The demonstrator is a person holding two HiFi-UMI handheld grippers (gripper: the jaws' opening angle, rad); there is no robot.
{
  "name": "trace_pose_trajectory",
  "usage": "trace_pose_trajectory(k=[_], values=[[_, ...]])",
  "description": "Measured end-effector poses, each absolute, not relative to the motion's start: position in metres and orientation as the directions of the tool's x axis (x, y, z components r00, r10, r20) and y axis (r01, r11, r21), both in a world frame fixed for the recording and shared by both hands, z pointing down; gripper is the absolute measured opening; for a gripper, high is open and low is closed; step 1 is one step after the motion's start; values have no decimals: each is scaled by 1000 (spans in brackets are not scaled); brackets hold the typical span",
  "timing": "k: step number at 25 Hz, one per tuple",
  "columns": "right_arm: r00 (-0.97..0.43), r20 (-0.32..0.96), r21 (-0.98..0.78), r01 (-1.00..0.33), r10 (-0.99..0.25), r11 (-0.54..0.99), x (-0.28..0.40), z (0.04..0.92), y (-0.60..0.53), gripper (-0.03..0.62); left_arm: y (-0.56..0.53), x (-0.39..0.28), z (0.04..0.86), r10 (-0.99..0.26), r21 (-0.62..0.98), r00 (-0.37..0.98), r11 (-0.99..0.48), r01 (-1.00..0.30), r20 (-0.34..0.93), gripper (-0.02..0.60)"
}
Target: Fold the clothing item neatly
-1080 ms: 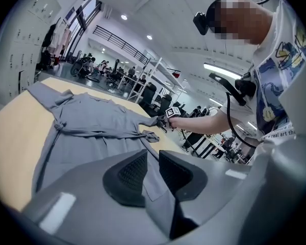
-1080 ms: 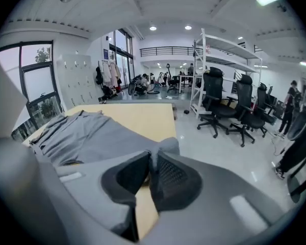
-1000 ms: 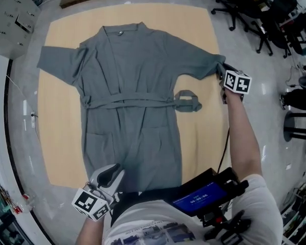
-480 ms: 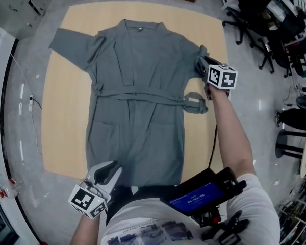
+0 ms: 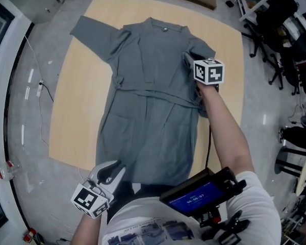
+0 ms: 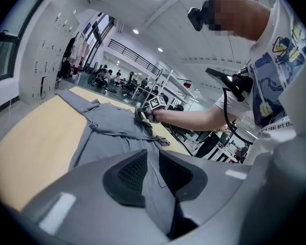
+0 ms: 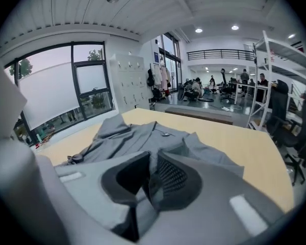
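Now: the grey robe lies flat on the tan board. The right gripper pinches its sleeve over the chest, and the left gripper is clamped on the hem. Best to carry the sleeve level across and lay it straight, keeping the hem taut.

Matt grey cloth robe on a smooth pale wooden board, over a dull grey floor.

One grey robe, one tabletop, two tongs.
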State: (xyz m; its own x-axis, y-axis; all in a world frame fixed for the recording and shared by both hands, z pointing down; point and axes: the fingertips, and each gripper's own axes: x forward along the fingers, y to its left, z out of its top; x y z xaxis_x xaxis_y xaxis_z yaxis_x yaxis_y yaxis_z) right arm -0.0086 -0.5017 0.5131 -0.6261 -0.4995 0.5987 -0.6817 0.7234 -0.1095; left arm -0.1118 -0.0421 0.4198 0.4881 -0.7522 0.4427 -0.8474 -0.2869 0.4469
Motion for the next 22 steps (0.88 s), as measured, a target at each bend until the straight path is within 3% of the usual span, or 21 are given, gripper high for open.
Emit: trace_pose_trajectory(k=[11, 17, 22], values=[[-692, 628, -84, -515, -356, 853, -144, 531, -468, 54, -16, -135, 422, -790, 448, 414, -200, -871, 452, 77], [-663, 684, -31, -444, -305, 896, -175, 560, -454, 64, -5, -146, 426, -803, 456, 379, -153, -877, 459, 77], [-669, 694, -70, -430, -265, 900, -175, 566, -445, 159, 0, -149, 427, -810, 465, 377, -149, -873, 448, 77]])
